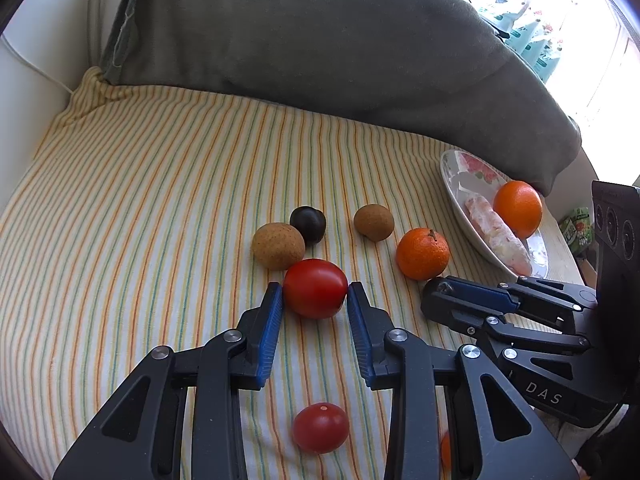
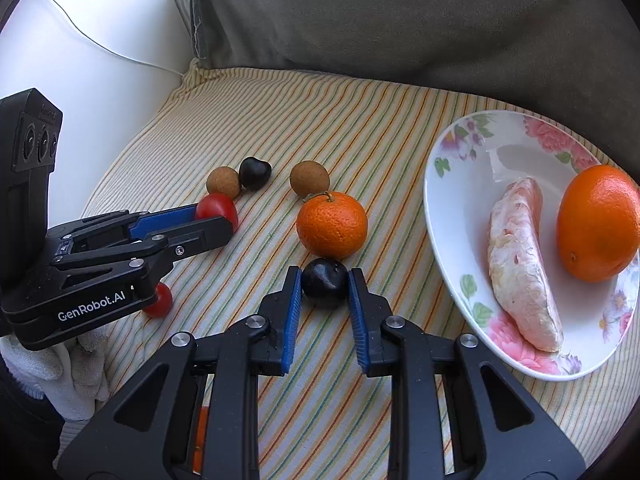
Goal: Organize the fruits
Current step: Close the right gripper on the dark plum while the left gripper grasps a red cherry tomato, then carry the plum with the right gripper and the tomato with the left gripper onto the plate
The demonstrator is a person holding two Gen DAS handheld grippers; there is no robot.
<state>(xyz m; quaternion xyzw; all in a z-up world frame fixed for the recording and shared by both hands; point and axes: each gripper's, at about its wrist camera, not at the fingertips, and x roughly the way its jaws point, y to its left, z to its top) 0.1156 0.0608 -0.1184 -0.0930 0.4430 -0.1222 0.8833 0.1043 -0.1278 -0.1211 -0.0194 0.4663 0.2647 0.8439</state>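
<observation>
Narrow set on the left gripper (image 1: 315, 293), blue pads (image 1: 272, 320) pressed to both flanks of the big red tomato (image 1: 315, 289), gripped low on the striped cloth (image 1: 160, 200). Just beyond those jaws and a touch left, against the tomato's far side: a brown round fruit (image 1: 278, 246), with a second dark fruit (image 1: 308, 224) touching it behind. Further ahead and to the right of the jaws, apart from the rest, another brown fruit (image 1: 374, 222). Behind the jaws, under the linkage, a small tomato (image 1: 320, 427) alone on the cloth. Drawn in as tight as can be on the right gripper (image 2: 325, 285), clamped on a dark plum (image 2: 325, 286) – pads on either side of it, plum low on the cloth. Directly ahead of these jaws, touching the plum or very nearly so, a mandarin (image 2: 332, 224), stem up. Off to the right of the jaws, a floral plate (image 2: 436, 216), tilted on the soft cloth, carrying a peeled pomelo segment (image 2: 520, 272) and, just beside it on the outer side, a whole orange (image 2: 598, 224). To the left of the right jaws, the left gripper side-on with its tomato, a white-gloved hand (image 2: 60, 368) below its body. Far beyond both sets of jaws, along the back edge of the cloth – a grey cushion (image 1: 320, 40). Both grippers pitched downward, side by side, well short of the plate.
</observation>
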